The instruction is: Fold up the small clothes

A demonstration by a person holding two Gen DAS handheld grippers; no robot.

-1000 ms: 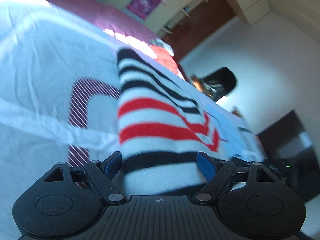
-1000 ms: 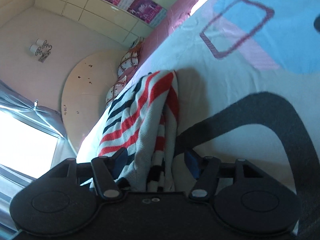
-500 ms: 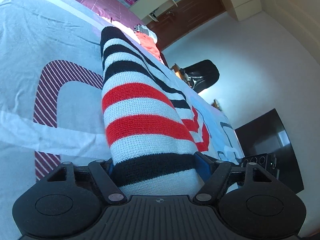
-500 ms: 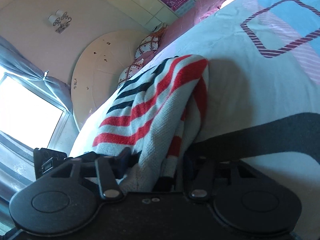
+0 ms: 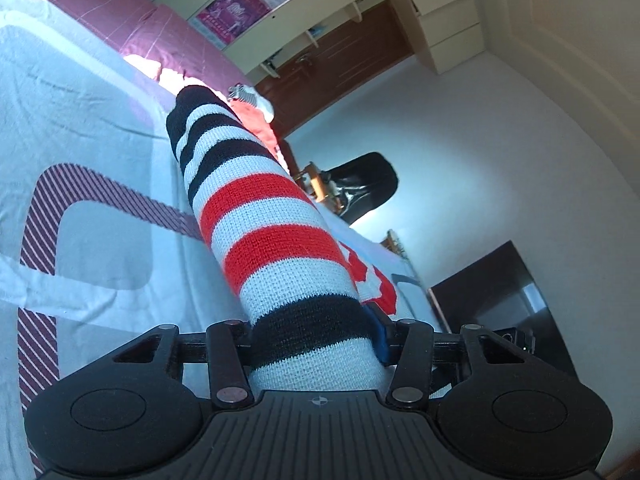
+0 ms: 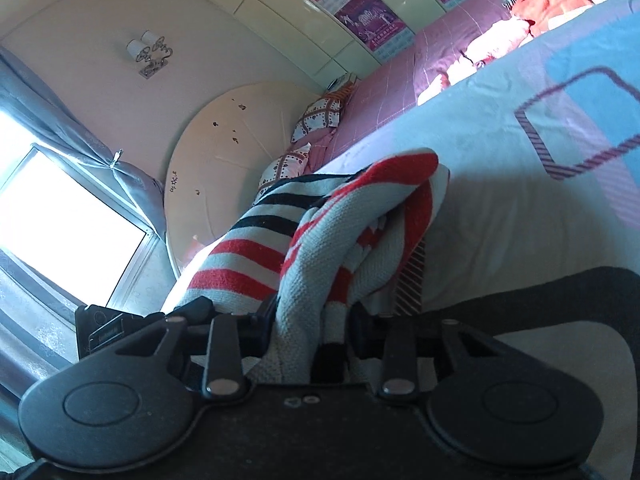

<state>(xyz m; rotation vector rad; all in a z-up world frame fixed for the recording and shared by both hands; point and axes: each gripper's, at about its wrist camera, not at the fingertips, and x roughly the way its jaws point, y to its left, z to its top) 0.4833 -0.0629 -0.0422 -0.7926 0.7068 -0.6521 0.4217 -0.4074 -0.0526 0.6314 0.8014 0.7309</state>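
Left wrist view: 1 black two-finger left gripper (image 5: 316,334) is filling the bottom of the pic. Its jaws are closing, and they are pinching 1 knit sweater with red, black & white stripes (image 5: 276,248). The sweater is running away from the gripper in a long roll, up over the pale blue bed sheet with dark red striped shapes (image 5: 100,216). Only 1 blue pad (image 5: 382,338) is showing, on the right side; the other pad is hiding behind the knit. A bit of the sweater w/ red zigzags is peeking out on the right. Far back, 1 small pile of orange & striped clothes (image 5: 250,100) is lying near the purple bed cover (image 5: 132,20); it is too small to tell how many pieces. 1 dark shiny thing by the wall is hard to make out.

Right wrist view: 1 black right gripper (image 6: 316,328) is at the bottom. Its jaws are closing too, pinching a bunched fold of the same sweater (image 6: 320,248). The pads are hiding under the cloth. The sweater is lifting off the sheet (image 6: 500,184) in a hump. 2 checked pillows (image 6: 304,136) are leaning by 1 round cream headboard (image 6: 224,152). 1 bright window (image 6: 60,224) is washing out to white. The orange clothes pile (image 6: 548,0) is half cut off at the top edge.
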